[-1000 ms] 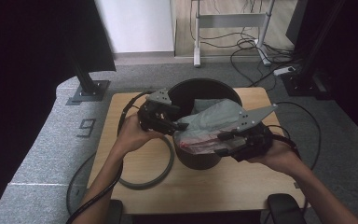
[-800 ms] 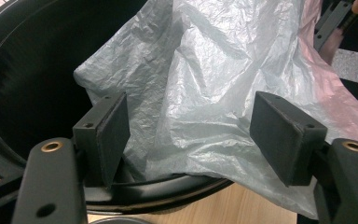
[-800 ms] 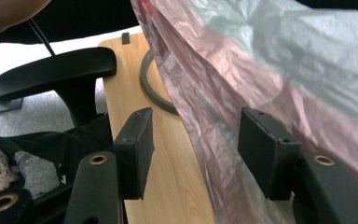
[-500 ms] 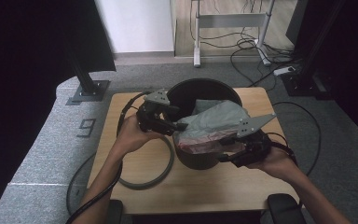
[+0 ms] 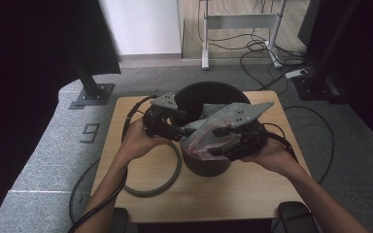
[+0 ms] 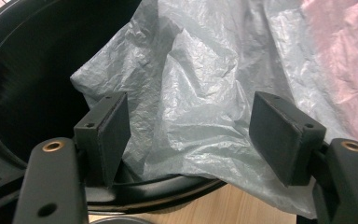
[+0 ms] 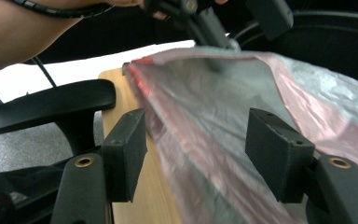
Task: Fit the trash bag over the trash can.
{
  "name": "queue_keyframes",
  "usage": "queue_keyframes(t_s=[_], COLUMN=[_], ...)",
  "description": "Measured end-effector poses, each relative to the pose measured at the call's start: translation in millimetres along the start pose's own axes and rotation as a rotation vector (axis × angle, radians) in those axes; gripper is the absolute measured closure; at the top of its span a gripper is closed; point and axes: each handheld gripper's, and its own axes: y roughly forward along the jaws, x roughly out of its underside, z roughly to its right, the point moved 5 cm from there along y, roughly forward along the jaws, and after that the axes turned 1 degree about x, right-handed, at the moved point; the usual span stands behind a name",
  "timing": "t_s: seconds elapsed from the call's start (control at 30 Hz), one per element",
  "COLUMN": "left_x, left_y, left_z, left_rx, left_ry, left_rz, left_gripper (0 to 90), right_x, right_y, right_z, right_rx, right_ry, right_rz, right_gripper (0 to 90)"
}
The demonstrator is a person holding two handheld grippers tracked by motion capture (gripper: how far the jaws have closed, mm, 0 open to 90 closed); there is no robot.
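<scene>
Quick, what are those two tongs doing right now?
Left tongs: open, around the crinkled grey plastic bag.
Right tongs: open, the bag's edge between them.

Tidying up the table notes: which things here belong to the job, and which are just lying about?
In the job: thin grey plastic bag; round black plastic bin; left gripper; right gripper.
Lying about: grey ring; wooden table.

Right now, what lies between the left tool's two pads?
In the left gripper view, crumpled grey plastic bag lies between the open left tool's pads, draped over the black bin's rim. The pads stand apart from it, not clamped.
</scene>
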Motion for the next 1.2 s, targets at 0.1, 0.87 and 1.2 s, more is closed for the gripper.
queue_keyframes(t_s=[0.1,0.87,1.2], left_x=[-1.0,-30.5,-23.2], left_y=[-1.2,-1.4,-8.6], left_z=[0.8,22.4,12.5], left_rx=[-0.009,0.009,0.011], left_ry=[0.008,-0.008,-0.076], left_rz=[-0.006,-0.117,-0.088], left_gripper=[30.5,60.3,88.1], right_x=[-3.7,-3.6,-6.1], right_y=[5.3,15.8,16.6], right_z=[3.2,13.2,12.6], right_rx=[0.004,0.048,0.04], right_ry=[-0.001,0.0,0.002], right_rz=[-0.014,-0.084,-0.084], right_gripper=[36.7,46.1,51.4])
